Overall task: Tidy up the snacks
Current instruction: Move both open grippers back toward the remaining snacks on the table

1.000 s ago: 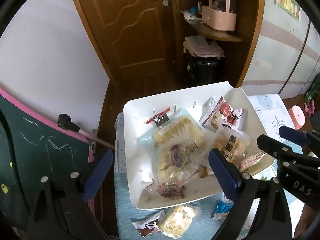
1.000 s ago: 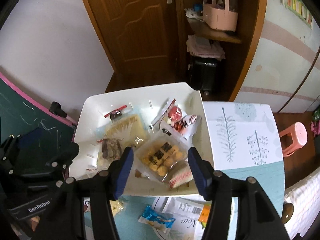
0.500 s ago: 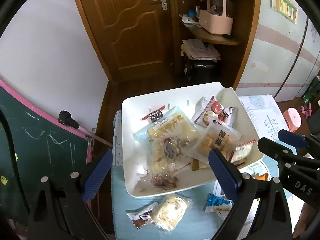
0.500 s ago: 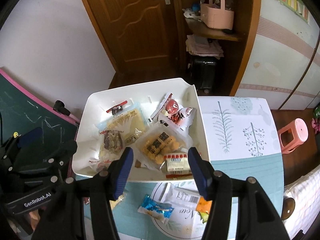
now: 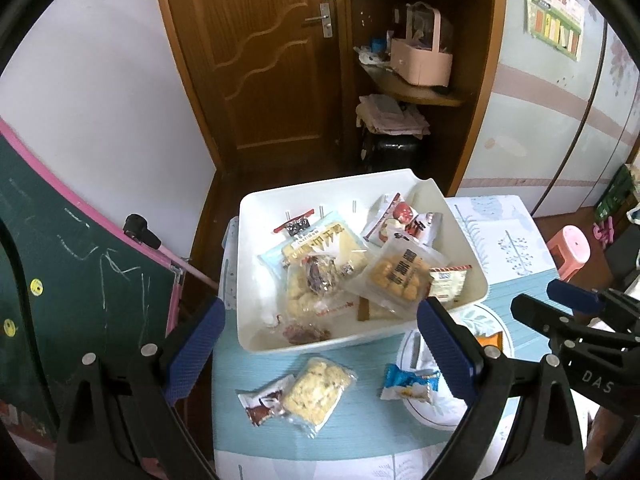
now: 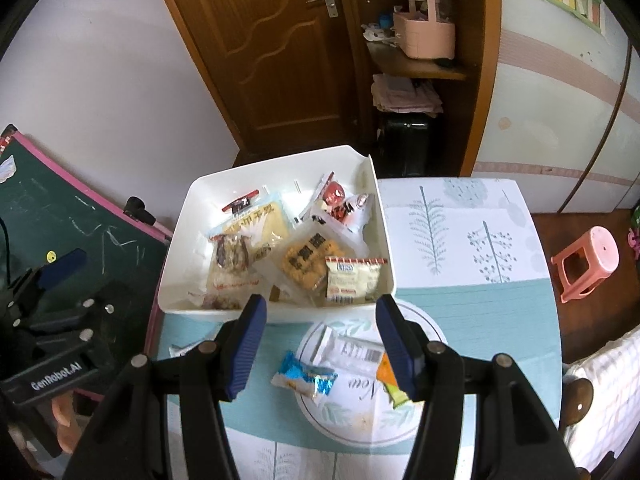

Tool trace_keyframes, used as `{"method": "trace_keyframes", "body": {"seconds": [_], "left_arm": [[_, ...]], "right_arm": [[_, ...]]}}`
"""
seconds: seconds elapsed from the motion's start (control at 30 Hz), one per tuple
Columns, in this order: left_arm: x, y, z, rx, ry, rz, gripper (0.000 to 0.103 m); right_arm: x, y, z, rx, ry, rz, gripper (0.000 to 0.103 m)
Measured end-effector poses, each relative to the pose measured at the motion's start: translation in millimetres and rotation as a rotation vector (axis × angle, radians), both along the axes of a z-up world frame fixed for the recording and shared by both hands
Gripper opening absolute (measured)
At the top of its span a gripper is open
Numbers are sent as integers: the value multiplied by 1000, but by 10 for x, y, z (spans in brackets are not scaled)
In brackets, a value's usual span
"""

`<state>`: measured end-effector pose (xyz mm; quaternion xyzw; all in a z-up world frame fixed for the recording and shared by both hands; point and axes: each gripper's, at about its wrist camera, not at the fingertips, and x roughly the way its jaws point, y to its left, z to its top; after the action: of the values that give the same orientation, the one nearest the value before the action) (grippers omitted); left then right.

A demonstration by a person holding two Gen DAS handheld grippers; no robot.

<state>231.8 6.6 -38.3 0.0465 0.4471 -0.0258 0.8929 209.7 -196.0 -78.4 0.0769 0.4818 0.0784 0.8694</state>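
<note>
In the white bin (image 6: 182,240) the lower packets lie half buried under the upper ones, and their print is too small to read. In the right wrist view, the right gripper's (image 6: 318,344) finger (image 6: 396,344) covers part of the orange wrapper (image 6: 385,374). The worktop's (image 5: 360,432) near edge runs out of frame.

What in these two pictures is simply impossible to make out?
- Orange packet, right wrist view: half covered by the right tongs' finger.
- Snacks low in the white bin, both views: buried under other packets.
- Brown-and-white wrapper, left wrist view: print too small to read.
</note>
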Motion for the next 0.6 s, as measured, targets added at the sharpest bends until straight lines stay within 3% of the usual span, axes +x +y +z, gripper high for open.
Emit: {"method": "trace_keyframes", "body": {"seconds": [0.3, 0.6], "left_arm": [[-448, 144, 35, -32, -29, 23, 96], [-757, 396, -419, 2, 55, 54, 96]], "right_arm": [[-351, -171, -96, 21, 17, 8, 58], [-599, -95, -375, -36, 30, 89, 58]]}}
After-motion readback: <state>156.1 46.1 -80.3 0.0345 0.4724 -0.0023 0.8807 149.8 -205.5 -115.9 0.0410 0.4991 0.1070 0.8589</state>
